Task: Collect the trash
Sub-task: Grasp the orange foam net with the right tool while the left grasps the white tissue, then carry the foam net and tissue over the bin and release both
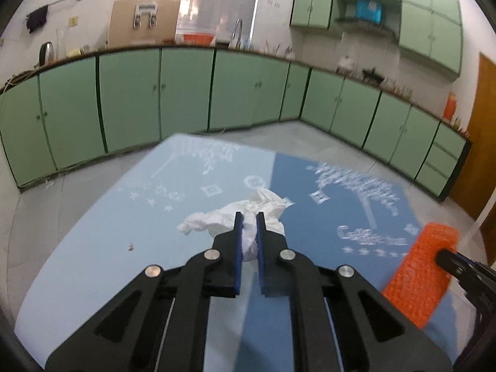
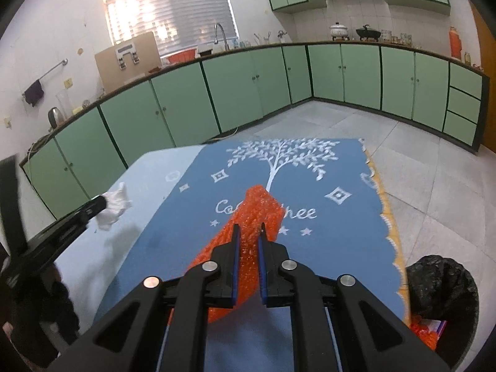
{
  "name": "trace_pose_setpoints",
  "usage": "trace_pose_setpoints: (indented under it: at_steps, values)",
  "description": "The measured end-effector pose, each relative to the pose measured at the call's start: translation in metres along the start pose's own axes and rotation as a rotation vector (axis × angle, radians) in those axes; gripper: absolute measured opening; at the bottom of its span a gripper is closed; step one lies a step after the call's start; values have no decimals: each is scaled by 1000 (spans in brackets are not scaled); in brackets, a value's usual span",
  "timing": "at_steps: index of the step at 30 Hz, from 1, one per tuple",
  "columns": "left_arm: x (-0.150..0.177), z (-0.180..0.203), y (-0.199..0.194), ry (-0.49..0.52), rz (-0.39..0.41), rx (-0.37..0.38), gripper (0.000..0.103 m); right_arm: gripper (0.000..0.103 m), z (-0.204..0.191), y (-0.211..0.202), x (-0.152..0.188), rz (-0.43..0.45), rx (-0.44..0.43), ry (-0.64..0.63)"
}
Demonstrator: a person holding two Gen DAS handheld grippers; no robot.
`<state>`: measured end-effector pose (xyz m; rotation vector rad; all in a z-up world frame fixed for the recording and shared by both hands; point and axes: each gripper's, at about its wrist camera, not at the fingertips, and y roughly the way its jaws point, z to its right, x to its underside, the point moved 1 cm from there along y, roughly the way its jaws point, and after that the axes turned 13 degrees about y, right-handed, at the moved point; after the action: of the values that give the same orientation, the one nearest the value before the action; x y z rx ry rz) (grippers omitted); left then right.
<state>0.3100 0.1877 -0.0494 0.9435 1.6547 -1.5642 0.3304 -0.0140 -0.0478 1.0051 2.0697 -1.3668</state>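
Left tool [image 1: 248, 217] clamps tissue [image 1: 235, 220]; right tool [image 2: 248, 228] clamps wrap [image 2: 254, 210]. Bin [image 2: 440, 282] right, nearer right tool.

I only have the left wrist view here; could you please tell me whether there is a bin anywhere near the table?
Observer: Yes, a bin lined with a black bag stands on the floor off the table's right edge.
Operator: Thanks. Is anything in it already?
Observer: Some orange scraps show inside, near its rim.
Operator: And is the right tongs' grip on the orange wrap secure?
Observer: The right tongs are shut on the orange wrap, which is lifted off the blue cloth.
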Motion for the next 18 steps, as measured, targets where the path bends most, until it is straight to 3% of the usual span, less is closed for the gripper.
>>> trace_pose_setpoints:
  at_steps: [5,9,18]
  values:
    - [3,22,-52,22,86,47,7,10,15,-37,-6,48,9,-13]
    - [7,47,-74,45,104,95,7,10,36,-68,-10,84,25,-4]
    - [-1,159,-97,141,137,281,7,10,119,-135,-16,155,143,48]
